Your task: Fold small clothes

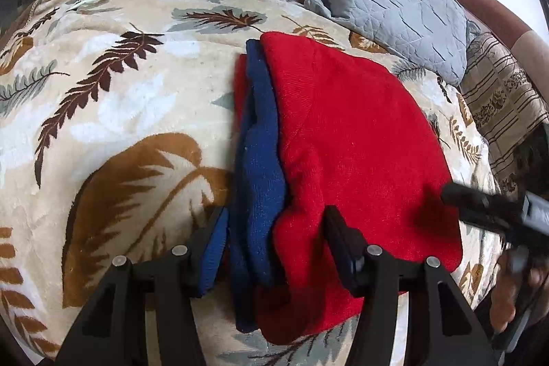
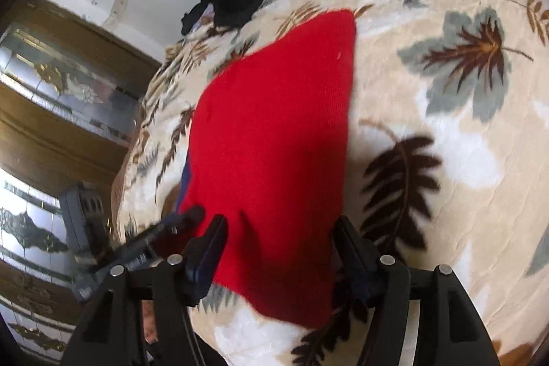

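Folded red-and-blue knit garment, soft, light and probably limp, lying on the leaf-print bed blanket; left tongs and right tongs spread, straddling its near hem, the likeliest pinching place.

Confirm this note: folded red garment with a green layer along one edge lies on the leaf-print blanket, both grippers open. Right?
Not quite. In the left wrist view the layer along the red garment's edge is blue, not green. The rest stands.
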Demonstrator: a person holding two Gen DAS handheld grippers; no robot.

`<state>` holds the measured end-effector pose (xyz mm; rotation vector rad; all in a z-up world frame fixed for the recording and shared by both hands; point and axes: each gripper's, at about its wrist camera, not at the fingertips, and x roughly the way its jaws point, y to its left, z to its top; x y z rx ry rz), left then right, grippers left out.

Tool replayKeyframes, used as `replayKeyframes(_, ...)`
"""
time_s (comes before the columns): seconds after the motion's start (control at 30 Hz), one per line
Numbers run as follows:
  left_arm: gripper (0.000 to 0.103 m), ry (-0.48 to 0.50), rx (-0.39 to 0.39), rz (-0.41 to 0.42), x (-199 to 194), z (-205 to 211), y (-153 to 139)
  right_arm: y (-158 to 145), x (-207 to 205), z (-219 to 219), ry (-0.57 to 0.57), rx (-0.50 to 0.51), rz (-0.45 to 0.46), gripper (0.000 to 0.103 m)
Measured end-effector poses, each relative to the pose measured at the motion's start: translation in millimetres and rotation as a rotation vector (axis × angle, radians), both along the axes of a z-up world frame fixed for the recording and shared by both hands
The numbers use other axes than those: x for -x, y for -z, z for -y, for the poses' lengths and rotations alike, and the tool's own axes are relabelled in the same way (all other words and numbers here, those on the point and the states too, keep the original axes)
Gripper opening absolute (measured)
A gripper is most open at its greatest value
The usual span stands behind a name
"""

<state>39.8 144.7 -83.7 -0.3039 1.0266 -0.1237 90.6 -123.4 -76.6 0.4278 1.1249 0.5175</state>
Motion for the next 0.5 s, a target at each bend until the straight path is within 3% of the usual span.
replayKeyframes(0.13, 0.059, 0.003, -0.001, 0.0, -0.2, -0.2, 0.7, 13.0, -22.9, -9.5, -0.008, -0.017, -0.016, 0.069)
replayKeyframes(0.2, 0.059, 0.004, -0.003, -0.001, -0.4, 0.0, 1.5, 21.2, -26.2, -17.7, -0.025, 0.019, -0.012, 0.058)
replayKeyframes(0.3, 0.059, 0.007, -0.008, -0.001, -0.9, 1.4, 1.9, 19.0, -22.6, -18.8, -0.018, 0.044, 0.006, 0.052)
replayKeyframes(0.5, 0.059, 0.011, -0.017, 0.0, -0.5, 2.7, 2.6, 19.6, -23.5, -17.5, -0.024, 0.047, 0.003, 0.054)
